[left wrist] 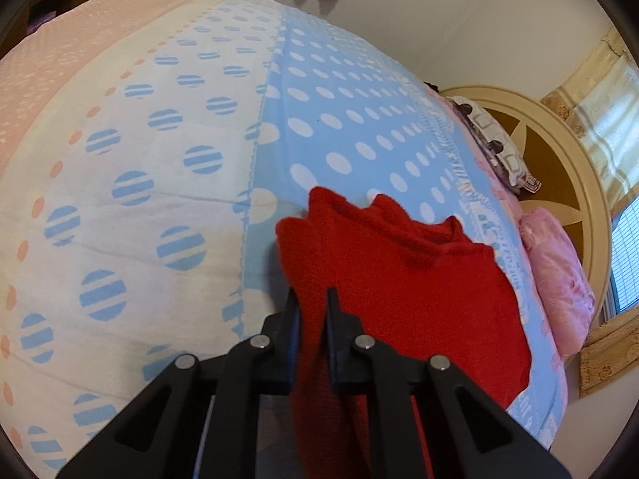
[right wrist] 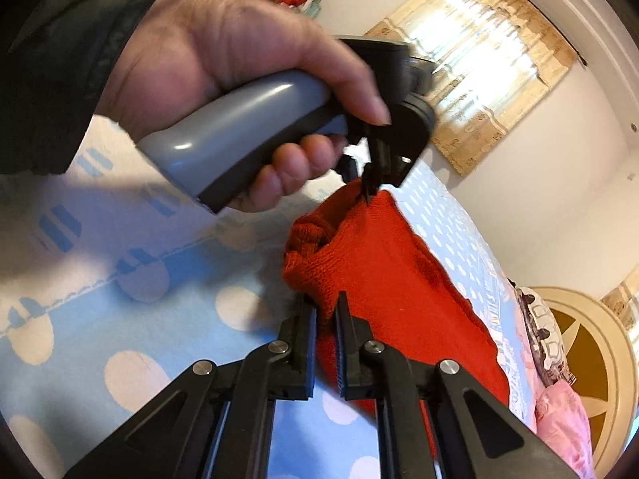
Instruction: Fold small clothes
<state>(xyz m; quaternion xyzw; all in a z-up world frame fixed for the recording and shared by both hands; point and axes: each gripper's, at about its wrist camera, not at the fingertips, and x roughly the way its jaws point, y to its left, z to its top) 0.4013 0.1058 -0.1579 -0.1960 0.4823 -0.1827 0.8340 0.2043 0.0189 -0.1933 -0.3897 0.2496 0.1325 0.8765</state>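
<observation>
A small red knitted garment (left wrist: 403, 275) lies bunched on a bed with a blue and white dotted cover (left wrist: 335, 111). My left gripper (left wrist: 312, 299) is shut on a fold of the red knit at its near edge. In the right wrist view the same red garment (right wrist: 391, 275) spreads away to the right, and my right gripper (right wrist: 325, 305) is shut on its near corner. Beyond it, a hand (right wrist: 223, 72) holds the other, grey-handled gripper (right wrist: 369, 187), whose fingers pinch the garment's far edge. The cloth is lifted between the two grips.
The white part of the cover with striped blue dots (left wrist: 131, 183) lies to the left. A pink pillow (left wrist: 559, 279) and a patterned pillow (left wrist: 495, 147) rest by the round cream headboard (left wrist: 571, 183). Curtained windows (right wrist: 475, 60) line the walls.
</observation>
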